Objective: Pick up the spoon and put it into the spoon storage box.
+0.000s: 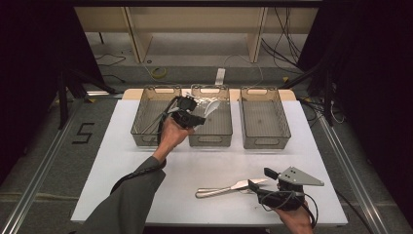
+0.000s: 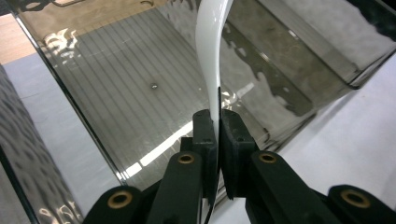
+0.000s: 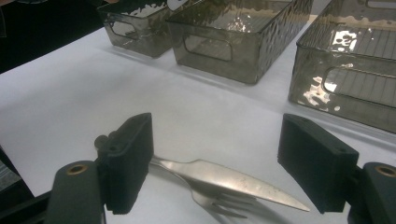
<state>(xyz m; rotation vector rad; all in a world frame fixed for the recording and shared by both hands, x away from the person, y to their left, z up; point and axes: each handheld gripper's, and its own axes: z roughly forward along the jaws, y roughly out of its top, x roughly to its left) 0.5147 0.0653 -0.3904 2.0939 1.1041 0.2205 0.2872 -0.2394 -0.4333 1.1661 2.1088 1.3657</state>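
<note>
My left gripper (image 1: 196, 116) is shut on a white spoon (image 1: 212, 108) and holds it above the middle grey bin (image 1: 210, 139). In the left gripper view the pads (image 2: 205, 133) pinch the spoon's handle, and the spoon (image 2: 210, 46) curves up over the bin's ribbed floor (image 2: 135, 84). My right gripper (image 1: 263, 179) stands open near the table's front right. A metal knife (image 3: 243, 179) and a fork (image 3: 219, 203) lie on the white table between its jaws, and the right gripper (image 3: 217, 149) touches neither. The two utensils (image 1: 224, 189) point left from it.
Three grey mesh bins stand in a row at the back of the table: the left bin (image 1: 153, 117), the middle one, and the right bin (image 1: 264, 117). A person's left forearm in a grey sleeve (image 1: 129, 195) crosses the table's left half.
</note>
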